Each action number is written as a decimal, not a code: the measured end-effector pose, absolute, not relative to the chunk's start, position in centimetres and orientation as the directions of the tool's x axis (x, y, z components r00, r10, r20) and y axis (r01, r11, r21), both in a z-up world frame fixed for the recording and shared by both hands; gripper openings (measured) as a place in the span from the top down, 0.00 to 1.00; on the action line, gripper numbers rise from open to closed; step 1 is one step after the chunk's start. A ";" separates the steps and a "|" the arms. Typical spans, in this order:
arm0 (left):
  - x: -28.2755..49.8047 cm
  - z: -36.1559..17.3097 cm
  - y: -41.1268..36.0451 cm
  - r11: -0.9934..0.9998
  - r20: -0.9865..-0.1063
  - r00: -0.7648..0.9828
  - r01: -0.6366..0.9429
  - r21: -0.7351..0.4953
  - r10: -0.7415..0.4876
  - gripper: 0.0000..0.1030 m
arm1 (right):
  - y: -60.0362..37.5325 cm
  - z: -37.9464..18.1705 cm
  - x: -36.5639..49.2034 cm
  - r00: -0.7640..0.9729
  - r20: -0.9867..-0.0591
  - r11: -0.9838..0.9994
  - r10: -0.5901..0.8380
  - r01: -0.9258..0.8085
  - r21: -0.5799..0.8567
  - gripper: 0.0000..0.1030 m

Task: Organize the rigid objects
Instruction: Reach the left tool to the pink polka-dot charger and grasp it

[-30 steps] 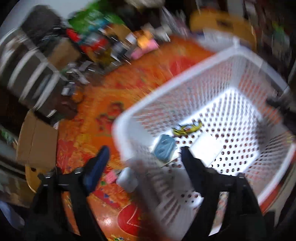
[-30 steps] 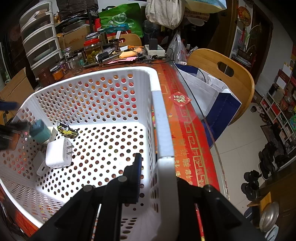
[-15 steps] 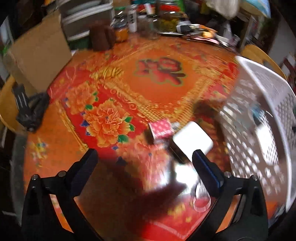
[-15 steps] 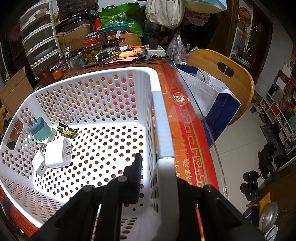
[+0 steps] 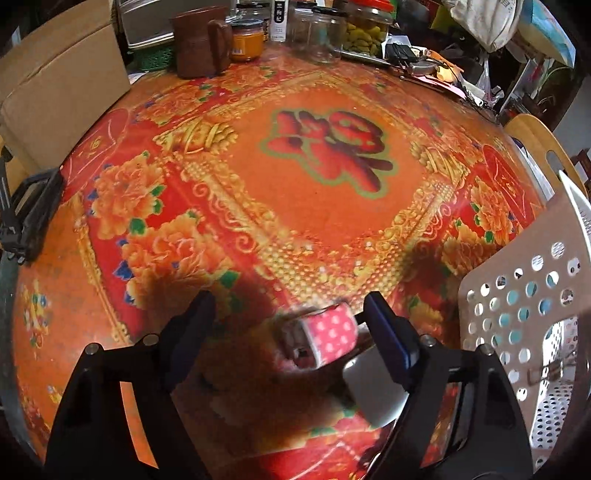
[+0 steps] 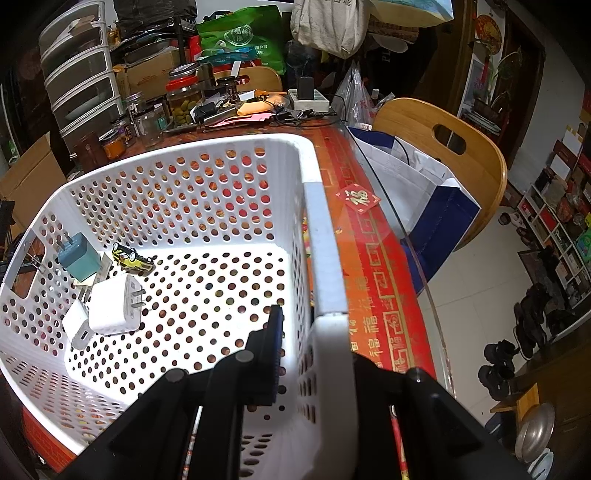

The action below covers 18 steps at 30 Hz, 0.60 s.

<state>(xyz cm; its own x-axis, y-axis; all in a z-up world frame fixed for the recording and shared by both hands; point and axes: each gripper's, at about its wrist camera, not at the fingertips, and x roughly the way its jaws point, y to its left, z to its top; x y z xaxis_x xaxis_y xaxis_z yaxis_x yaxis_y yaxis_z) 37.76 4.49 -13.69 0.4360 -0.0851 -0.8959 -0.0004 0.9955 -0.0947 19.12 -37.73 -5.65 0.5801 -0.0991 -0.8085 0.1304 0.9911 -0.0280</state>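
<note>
Broadly spread under everything: a red and orange floral cloth-covered surface (image 5: 229,229) with a large red character at its middle, cluttered along the far edge with a brown ceramic mug (image 5: 201,40), glass jars (image 5: 321,35) and a cardboard box (image 5: 62,85) off the left side

Next down in size, a white perforated plastic basket (image 6: 207,173) standing on that surface by its right edge, with a wooden chair (image 6: 443,136) and a white and blue paper bag (image 6: 424,192) just beyond the glass rim

Clamped on the basket's near right wall: the right gripper (image 6: 314,354), jaws closed down on the white rim, one finger inside the basket and the other outside it

Hovering low over the cloth, just left of the basket's outer wall: the left gripper (image 5: 288,314), jaws wide apart and holding nothing

Lying between those open jaws, nearer the right finger, a small pink box with white dots (image 5: 325,338), blurred; touching or apart from the finger, cannot tell

Just beside it, under the right finger, a white rounded block (image 5: 373,387), partly hidden

Gathered in the basket's far left corner: a white wall charger with two prongs (image 6: 114,306), a teal plug adapter (image 6: 79,256) leaning at the wall, a smaller white charger (image 6: 77,328) touching the bigger one, and a tiny yellow toy car (image 6: 133,258) close behind them
</note>
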 end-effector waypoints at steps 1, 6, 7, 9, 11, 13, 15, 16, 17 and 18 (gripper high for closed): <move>37.8 -13.8 4.3 0.995 -0.897 0.434 -0.001 -0.095 -0.086 0.22 | -37.7 -5.6 19.1 0.580 -0.808 0.991 -0.099 0.130 -0.028 0.87; 37.5 -14.2 3.8 0.996 -0.901 0.428 0.000 -0.084 -0.076 0.23 | -37.7 -5.6 19.2 0.581 -0.808 0.991 -0.099 0.129 -0.028 0.87; 37.4 -14.2 3.8 0.996 -0.901 0.427 -0.004 -0.084 -0.074 0.25 | -37.7 -5.6 19.2 0.581 -0.808 0.991 -0.099 0.130 -0.028 0.87; 37.1 -14.2 4.0 0.996 -0.902 0.426 -0.016 -0.091 -0.076 0.28 | -37.7 -5.6 19.2 0.582 -0.807 0.991 -0.098 0.129 -0.027 0.87; 36.7 -14.1 4.1 0.996 -0.903 0.425 -0.033 -0.086 -0.064 0.28 | -37.7 -5.5 19.2 0.584 -0.806 0.991 -0.099 0.129 -0.027 0.87; 36.5 -14.2 4.0 0.996 -0.903 0.425 -0.031 -0.083 -0.062 0.28 | -37.7 -5.4 19.3 0.586 -0.804 0.991 -0.100 0.129 -0.029 0.87; 36.6 -14.3 3.6 0.998 -0.903 0.430 -0.042 -0.048 -0.025 0.35 | -37.8 -5.3 19.4 0.588 -0.803 0.991 -0.096 0.128 -0.025 0.87; 36.5 -14.2 3.5 0.998 -0.898 0.439 -0.044 -0.044 -0.020 0.47 | -37.8 -5.3 19.4 0.588 -0.803 0.991 -0.096 0.128 -0.025 0.87; 36.4 -13.9 3.2 0.999 -0.895 0.445 -0.033 -0.044 -0.024 0.56 | -37.8 -5.3 19.4 0.589 -0.803 0.992 -0.096 0.127 -0.025 0.87; 36.3 -13.8 3.0 0.999 -0.897 0.443 -0.031 -0.030 -0.013 0.59 | -37.8 -5.3 19.4 0.588 -0.803 0.992 -0.096 0.127 -0.025 0.87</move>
<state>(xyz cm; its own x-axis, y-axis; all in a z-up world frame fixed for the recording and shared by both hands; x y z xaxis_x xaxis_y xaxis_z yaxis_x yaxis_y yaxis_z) 36.33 2.96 -13.84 0.4428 -0.0127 -0.8965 -0.0314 0.9991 -0.0296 19.43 -37.83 -5.32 0.5884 -0.0956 -0.8029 0.1271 0.9916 -0.0249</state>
